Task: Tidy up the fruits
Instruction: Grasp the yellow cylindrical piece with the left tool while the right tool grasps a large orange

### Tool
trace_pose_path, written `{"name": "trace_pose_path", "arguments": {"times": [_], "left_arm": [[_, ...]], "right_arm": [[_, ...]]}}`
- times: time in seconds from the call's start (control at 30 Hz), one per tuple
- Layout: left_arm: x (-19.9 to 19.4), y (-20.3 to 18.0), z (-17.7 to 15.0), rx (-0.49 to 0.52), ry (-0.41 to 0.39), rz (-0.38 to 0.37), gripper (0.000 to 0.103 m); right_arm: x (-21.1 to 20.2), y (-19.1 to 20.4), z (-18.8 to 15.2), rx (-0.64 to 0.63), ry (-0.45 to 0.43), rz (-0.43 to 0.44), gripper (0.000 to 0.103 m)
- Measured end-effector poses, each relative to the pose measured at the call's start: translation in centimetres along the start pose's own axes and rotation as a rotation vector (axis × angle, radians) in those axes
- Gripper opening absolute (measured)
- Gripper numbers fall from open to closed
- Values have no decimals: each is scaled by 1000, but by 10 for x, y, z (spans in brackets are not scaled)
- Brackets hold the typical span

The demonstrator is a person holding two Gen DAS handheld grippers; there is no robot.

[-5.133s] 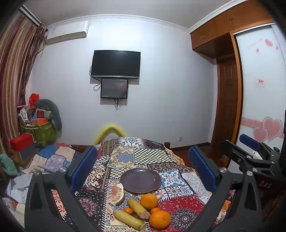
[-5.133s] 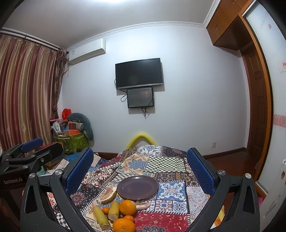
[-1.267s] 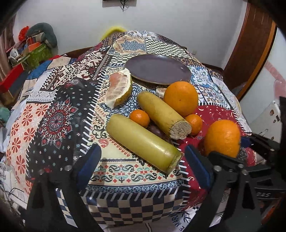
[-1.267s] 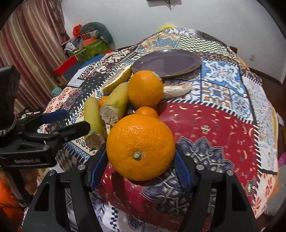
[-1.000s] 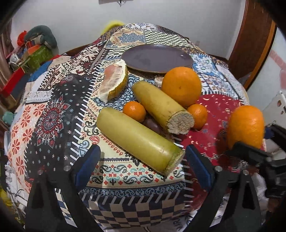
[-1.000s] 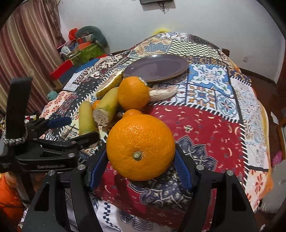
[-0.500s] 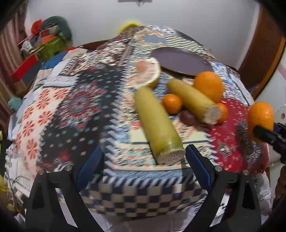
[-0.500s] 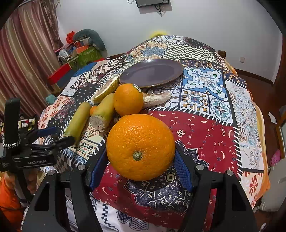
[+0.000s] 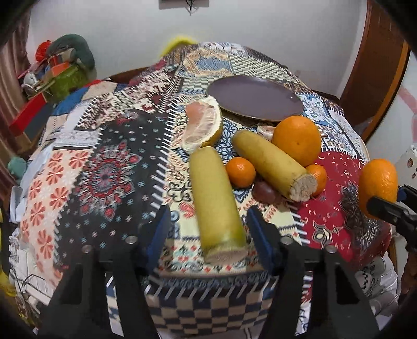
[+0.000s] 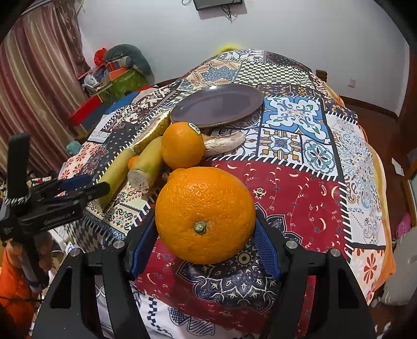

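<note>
Right gripper (image 10: 206, 250): clamped on a large orange (image 10: 205, 213), held above the near table edge.
Left gripper (image 9: 208, 232): jaws just closing; pads flank a sugarcane piece (image 9: 215, 200), contact unclear.
Surface: patchwork tablecloth (image 9: 104, 177); empty plate (image 9: 255, 97) beyond the fruit.
Room: white wall (image 10: 286, 34), curtain (image 10: 34, 65).

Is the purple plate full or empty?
Empty. The purple plate shows only bare surface; every fruit lies on the tablecloth or in a claw.

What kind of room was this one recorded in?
Probably a room in a home: a table under a patchwork cloth, striped curtains, a wall screen and piled household clutter in the corner.
</note>
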State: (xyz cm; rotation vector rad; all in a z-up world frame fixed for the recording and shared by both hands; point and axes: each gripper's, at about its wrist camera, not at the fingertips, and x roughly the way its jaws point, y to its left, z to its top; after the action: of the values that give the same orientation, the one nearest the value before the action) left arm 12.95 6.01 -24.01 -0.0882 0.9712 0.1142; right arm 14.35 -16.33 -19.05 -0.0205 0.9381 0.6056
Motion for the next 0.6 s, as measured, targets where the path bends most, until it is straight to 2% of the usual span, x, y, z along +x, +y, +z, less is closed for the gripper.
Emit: {"name": "trace_pose_path", "arguments": {"times": [0.03,0.23,0.47,0.53,0.6], "left_arm": [[6,1,3,-5,14,-6,51],[26,7,11,-46,55,-49,49],[39,6,12,-48,53,-56,47],[40,8,14,-62,50,-63,41],[39,11,14,-74,52,-74,40]], "right_arm": [[0,-1,0,1,-1,-1,67],[2,-5,0,6,2,-9,67],[4,-10,5,18,-3,-13,67],[2,-10,6,15,-10,-17,67],[0,-9,8,13,-17,-18,67]]}}
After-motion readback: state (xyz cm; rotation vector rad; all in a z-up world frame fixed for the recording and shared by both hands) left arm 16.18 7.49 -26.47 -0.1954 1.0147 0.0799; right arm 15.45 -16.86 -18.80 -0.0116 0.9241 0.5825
